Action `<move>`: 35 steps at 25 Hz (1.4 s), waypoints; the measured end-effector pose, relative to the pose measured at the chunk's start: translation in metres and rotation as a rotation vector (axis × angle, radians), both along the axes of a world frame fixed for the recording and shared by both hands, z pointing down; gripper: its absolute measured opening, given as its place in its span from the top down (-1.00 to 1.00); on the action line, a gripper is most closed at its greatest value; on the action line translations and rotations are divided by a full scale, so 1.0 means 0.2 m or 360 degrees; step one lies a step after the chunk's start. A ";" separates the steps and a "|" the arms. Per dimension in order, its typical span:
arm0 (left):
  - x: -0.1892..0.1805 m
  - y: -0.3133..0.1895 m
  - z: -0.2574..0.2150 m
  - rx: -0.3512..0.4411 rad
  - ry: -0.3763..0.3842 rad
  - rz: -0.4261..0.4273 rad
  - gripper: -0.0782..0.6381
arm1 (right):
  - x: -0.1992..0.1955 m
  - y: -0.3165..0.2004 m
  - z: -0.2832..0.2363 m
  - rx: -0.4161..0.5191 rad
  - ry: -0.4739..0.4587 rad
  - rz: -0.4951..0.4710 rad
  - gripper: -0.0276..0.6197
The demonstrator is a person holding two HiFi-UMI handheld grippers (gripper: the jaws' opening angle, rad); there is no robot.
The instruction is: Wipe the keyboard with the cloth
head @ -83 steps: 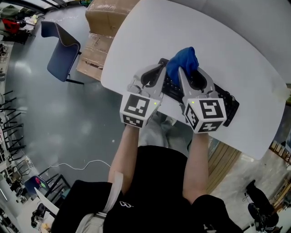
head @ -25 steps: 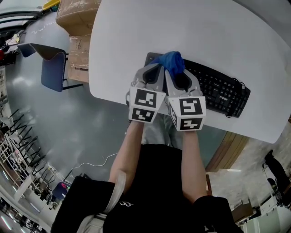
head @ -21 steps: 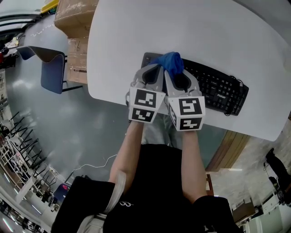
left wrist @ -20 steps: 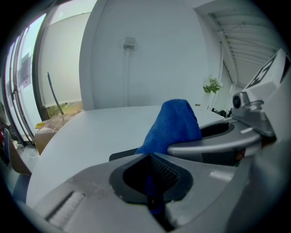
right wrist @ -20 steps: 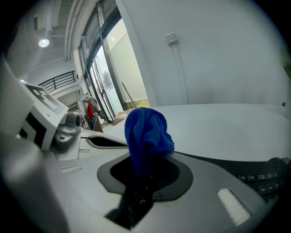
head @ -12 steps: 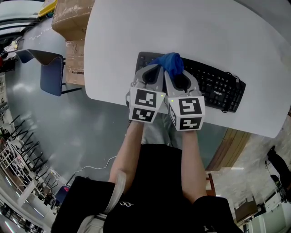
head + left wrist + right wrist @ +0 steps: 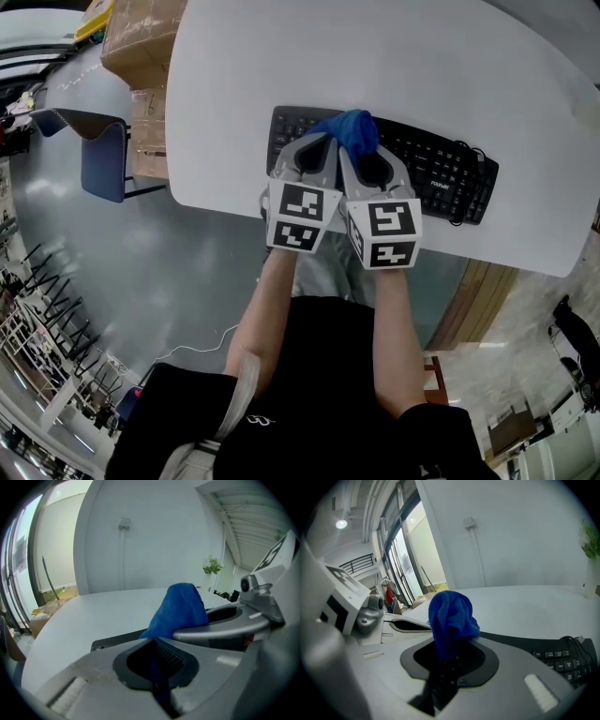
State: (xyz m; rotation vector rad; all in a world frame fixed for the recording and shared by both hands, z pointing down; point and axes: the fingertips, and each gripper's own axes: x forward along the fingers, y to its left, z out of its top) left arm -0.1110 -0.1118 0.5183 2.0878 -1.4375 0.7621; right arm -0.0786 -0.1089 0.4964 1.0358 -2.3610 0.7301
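Observation:
A black keyboard [image 7: 427, 173] lies along the near edge of the white table [image 7: 281, 47]. A bunched blue cloth [image 7: 351, 129] rests on its left part. My left gripper [image 7: 326, 142] and right gripper [image 7: 349, 148] stand side by side, tips together at the cloth. In the left gripper view the cloth [image 7: 180, 606] rises beyond the left gripper [image 7: 156, 641], a blue strip pinched between its shut jaws, with the keyboard [image 7: 115, 642] behind. In the right gripper view the cloth [image 7: 449, 613] runs down into the shut right gripper [image 7: 450, 656], the keyboard [image 7: 555, 654] to the right.
The keyboard's cable [image 7: 478, 157] loops at its right end. Cardboard boxes [image 7: 131, 37] and a blue chair [image 7: 98, 155] stand on the floor left of the table. The table's near edge runs just under the grippers. A small plant [image 7: 212, 566] stands far off.
Both grippers and the cloth have slid a little to the right along the keyboard, away from its left end. Their grip on the cloth is unchanged.

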 end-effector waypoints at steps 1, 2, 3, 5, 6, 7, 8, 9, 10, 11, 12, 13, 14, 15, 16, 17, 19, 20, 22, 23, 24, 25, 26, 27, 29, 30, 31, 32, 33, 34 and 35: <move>0.01 0.00 0.00 0.0000 0.0000 0.0004 0.79 | 0.01 0.00 0.00 0.0001 0.0000 0.0004 0.62; 0.02 0.00 0.00 0.0001 0.0000 0.0009 0.79 | 0.02 0.00 0.00 0.0002 0.0000 0.0009 0.62; 0.03 0.00 0.00 0.0001 -0.0001 0.0012 0.79 | 0.03 0.01 0.00 0.0004 -0.0001 0.0013 0.62; 0.05 0.01 0.00 0.0002 0.0000 0.0019 0.79 | 0.05 0.01 0.00 0.0003 -0.0002 0.0020 0.62; 0.06 0.01 -0.01 0.0002 0.0000 0.0024 0.79 | 0.06 0.01 -0.01 0.0002 -0.0002 0.0024 0.62; 0.07 0.01 -0.01 0.0002 0.0000 0.0028 0.79 | 0.07 0.01 -0.01 0.0002 0.0000 0.0029 0.62; 0.08 0.00 -0.01 0.0002 0.0001 0.0034 0.79 | 0.08 0.01 0.00 0.0002 0.0001 0.0034 0.62; 0.09 0.00 -0.01 0.0002 0.0001 0.0039 0.79 | 0.09 0.01 0.00 0.0002 0.0001 0.0038 0.62; 0.10 0.00 -0.01 0.0003 0.0001 0.0044 0.79 | 0.10 0.01 0.00 0.0002 0.0001 0.0043 0.62; 0.11 0.00 -0.01 0.0003 0.0001 0.0049 0.79 | 0.11 0.01 0.00 0.0002 0.0000 0.0049 0.63; 0.12 0.00 -0.01 0.0003 0.0000 0.0053 0.79 | 0.12 0.01 0.00 0.0002 -0.0002 0.0054 0.63; 0.13 0.00 -0.01 0.0002 0.0000 0.0058 0.79 | 0.13 0.01 -0.01 0.0002 -0.0002 0.0059 0.63; 0.15 0.00 -0.01 0.0002 0.0000 0.0063 0.79 | 0.14 0.01 -0.01 0.0002 -0.0002 0.0064 0.63; 0.16 0.00 -0.01 0.0002 0.0002 0.0068 0.79 | 0.16 0.01 -0.01 0.0002 -0.0001 0.0069 0.63; 0.17 0.00 -0.01 0.0002 0.0003 0.0073 0.79 | 0.17 0.01 -0.01 0.0001 -0.0001 0.0074 0.62; 0.18 0.00 -0.01 0.0003 0.0005 0.0078 0.79 | 0.18 0.01 -0.01 0.0001 -0.0001 0.0080 0.63; 0.21 0.00 -0.01 0.0004 0.0007 0.0088 0.79 | 0.20 0.01 0.00 0.0001 -0.0002 0.0092 0.62; 0.22 -0.01 -0.01 0.0005 0.0006 0.0093 0.79 | 0.22 0.01 0.00 0.0000 -0.0002 0.0098 0.63; 0.24 -0.01 -0.01 0.0005 0.0005 0.0103 0.79 | 0.24 0.01 0.00 -0.0001 -0.0002 0.0108 0.62; 0.26 -0.01 0.00 0.0005 0.0005 0.0109 0.79 | 0.25 0.01 0.00 -0.0001 -0.0002 0.0113 0.63; 0.27 -0.01 0.00 0.0005 0.0005 0.0114 0.79 | 0.27 0.01 0.00 0.0000 -0.0002 0.0118 0.62; 0.29 -0.01 0.00 0.0005 0.0006 0.0119 0.79 | 0.29 0.01 0.00 0.0001 -0.0003 0.0123 0.63; 0.31 -0.01 0.00 0.0005 0.0007 0.0124 0.79 | 0.30 0.01 0.00 0.0001 -0.0003 0.0129 0.62; 0.32 -0.01 0.00 0.0006 0.0008 0.0129 0.79 | 0.32 0.01 0.00 0.0000 -0.0002 0.0134 0.62; 0.35 -0.01 -0.01 0.0009 0.0008 0.0139 0.79 | 0.34 0.01 0.00 0.0000 -0.0002 0.0144 0.63; 0.36 -0.02 0.00 0.0009 0.0008 0.0143 0.79 | 0.35 0.00 0.00 0.0001 -0.0002 0.0148 0.62; 0.37 -0.02 0.00 0.0010 0.0008 0.0149 0.79 | 0.36 0.00 0.00 0.0002 -0.0002 0.0152 0.62; 0.38 -0.02 0.00 0.0010 0.0009 0.0154 0.79 | 0.37 0.00 0.01 0.0002 -0.0001 0.0156 0.62; 0.39 -0.02 0.00 0.0010 0.0008 0.0161 0.79 | 0.39 0.00 0.00 0.0001 0.0000 0.0161 0.62; 0.40 -0.02 0.00 0.0010 0.0007 0.0166 0.79 | 0.40 0.00 0.00 0.0001 0.0001 0.0167 0.62; 0.41 -0.03 -0.01 0.0011 0.0006 0.0171 0.79 | 0.41 0.00 0.00 0.0001 0.0001 0.0172 0.62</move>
